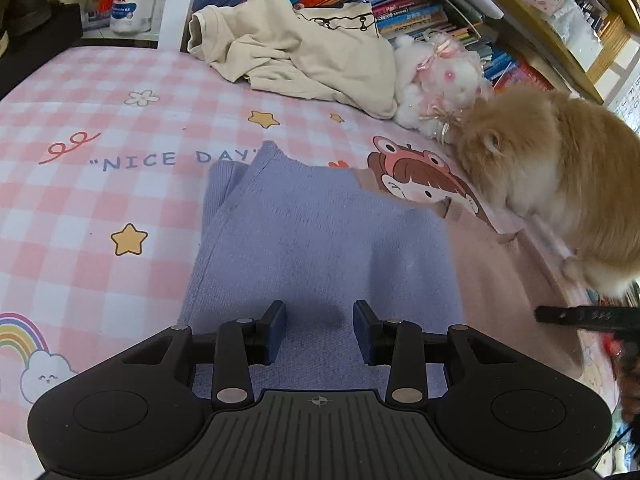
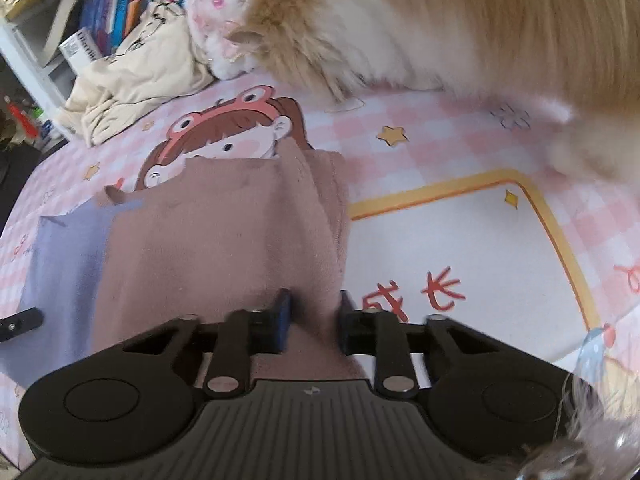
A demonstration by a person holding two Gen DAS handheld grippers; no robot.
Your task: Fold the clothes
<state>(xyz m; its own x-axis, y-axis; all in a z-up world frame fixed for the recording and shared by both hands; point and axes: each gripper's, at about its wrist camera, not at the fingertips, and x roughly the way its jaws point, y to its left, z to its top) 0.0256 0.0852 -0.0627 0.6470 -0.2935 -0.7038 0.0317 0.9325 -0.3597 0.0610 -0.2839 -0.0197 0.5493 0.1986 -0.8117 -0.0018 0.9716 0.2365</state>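
Note:
A knit garment lies flat on the pink checked bed sheet (image 1: 100, 208), with a lavender part (image 1: 312, 232) on the left and a dusty-pink part (image 2: 224, 232) on the right. My left gripper (image 1: 320, 320) is open low over the lavender cloth's near edge, with nothing raised between its blue pads. My right gripper (image 2: 314, 312) is at the pink part's right edge, and a ridge of pink cloth fills the gap between its pads. In the left wrist view one black finger (image 1: 576, 316) of the right gripper shows at the right.
A fluffy orange-and-white cat (image 1: 560, 176) stands on the bed just right of the garment, filling the top of the right wrist view (image 2: 440, 20). A cream garment heap (image 1: 304, 52) and a white plush toy (image 1: 444, 80) lie by the bookshelf (image 1: 400, 0).

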